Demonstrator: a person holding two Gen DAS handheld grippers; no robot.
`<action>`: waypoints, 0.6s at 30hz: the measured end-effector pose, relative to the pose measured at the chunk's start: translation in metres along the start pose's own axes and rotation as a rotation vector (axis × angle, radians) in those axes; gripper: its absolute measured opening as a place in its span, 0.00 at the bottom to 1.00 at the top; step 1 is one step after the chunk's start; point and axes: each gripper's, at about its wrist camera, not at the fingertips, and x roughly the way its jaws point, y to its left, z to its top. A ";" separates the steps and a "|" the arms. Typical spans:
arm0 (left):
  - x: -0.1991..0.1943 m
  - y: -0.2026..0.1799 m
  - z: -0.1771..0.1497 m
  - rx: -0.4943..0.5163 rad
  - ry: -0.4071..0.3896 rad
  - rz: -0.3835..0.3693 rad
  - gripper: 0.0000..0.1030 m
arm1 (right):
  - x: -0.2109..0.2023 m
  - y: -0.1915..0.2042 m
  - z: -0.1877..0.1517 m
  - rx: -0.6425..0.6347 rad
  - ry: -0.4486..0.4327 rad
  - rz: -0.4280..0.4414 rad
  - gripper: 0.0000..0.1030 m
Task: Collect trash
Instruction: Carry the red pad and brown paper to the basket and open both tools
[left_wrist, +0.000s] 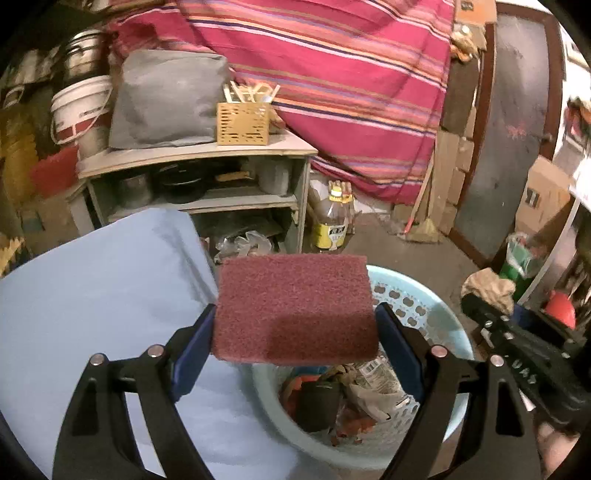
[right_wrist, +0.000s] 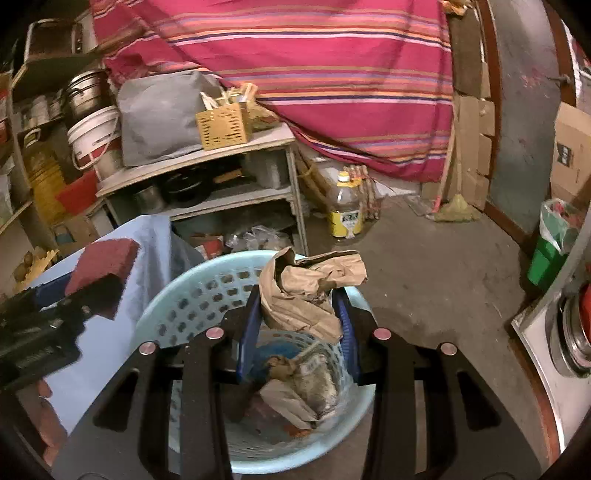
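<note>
My left gripper (left_wrist: 295, 325) is shut on a maroon scouring pad (left_wrist: 295, 306), held flat between its blue pads above the near-left rim of a light blue perforated basket (left_wrist: 417, 310). From the right wrist view the same scouring pad (right_wrist: 103, 269) hangs left of the basket (right_wrist: 192, 295). My right gripper (right_wrist: 299, 306) is shut on a crumpled brown paper bag (right_wrist: 306, 288), directly over the basket's opening. Several pieces of trash (right_wrist: 303, 384) lie in the basket. In the left wrist view the right gripper (left_wrist: 491, 295) with its brown paper (left_wrist: 487, 284) sits at the right.
A light blue cloth (left_wrist: 110, 302) covers a surface left of the basket. Behind stands a cluttered wooden shelf unit (left_wrist: 199, 155), with a striped red blanket (left_wrist: 332, 74) hanging behind it. On the concrete floor are a yellow-labelled bottle (right_wrist: 347, 206), a broom (right_wrist: 454, 206) and a green bin (right_wrist: 550, 251).
</note>
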 end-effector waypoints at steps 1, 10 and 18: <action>0.004 -0.004 -0.001 0.004 0.006 -0.001 0.81 | 0.001 -0.005 0.000 0.008 0.003 -0.001 0.38; 0.018 -0.013 0.004 0.013 0.029 -0.019 0.83 | 0.013 -0.012 0.000 0.034 0.034 0.015 0.38; -0.012 0.010 0.008 -0.039 -0.016 0.004 0.92 | 0.021 0.005 0.002 0.012 0.048 0.041 0.38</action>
